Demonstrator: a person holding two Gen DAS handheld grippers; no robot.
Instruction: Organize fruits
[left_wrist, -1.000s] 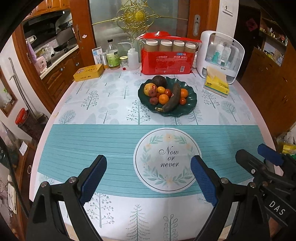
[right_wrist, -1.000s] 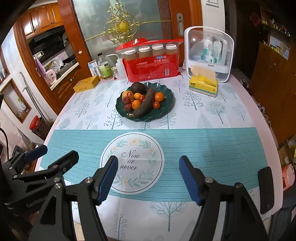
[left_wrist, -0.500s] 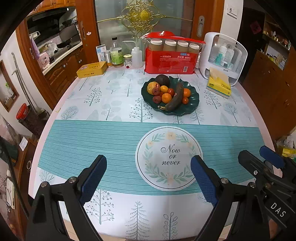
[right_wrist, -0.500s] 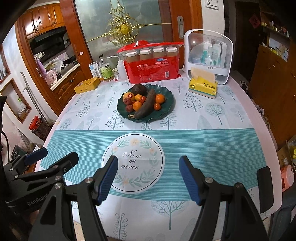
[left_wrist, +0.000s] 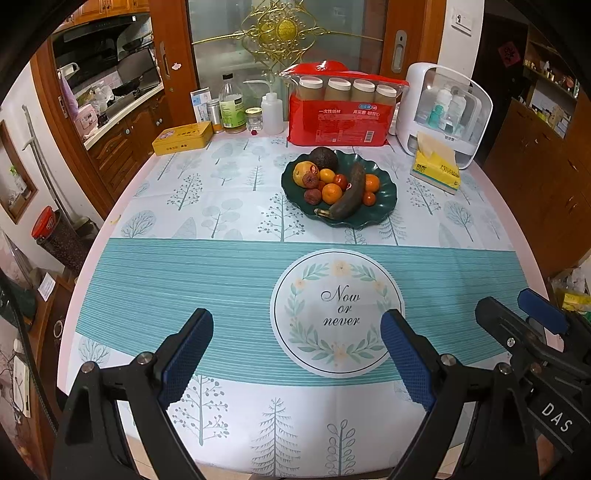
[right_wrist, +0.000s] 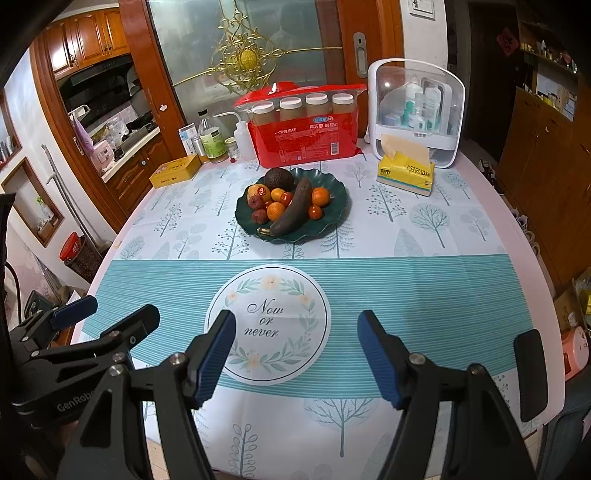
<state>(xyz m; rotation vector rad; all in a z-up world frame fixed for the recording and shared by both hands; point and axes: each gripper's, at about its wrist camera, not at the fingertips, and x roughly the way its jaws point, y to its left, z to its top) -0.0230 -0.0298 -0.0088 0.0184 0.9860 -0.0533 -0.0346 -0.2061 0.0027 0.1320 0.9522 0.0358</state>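
Fruit (left_wrist: 334, 184) lies gathered in the green dish (left_wrist: 386, 201), while left gripper (left_wrist: 297, 345) and right gripper (right_wrist: 295, 349) hover wide open, empty, well short of it.

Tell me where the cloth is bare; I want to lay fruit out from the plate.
Free: the striped teal band between the green plate and both open grippers, left and right, including the round "Now or never" print; also the tree-print cloth left of the plate, up to the yellow tin. Crowded: the far edge, with bottles, red pack, tissue box.
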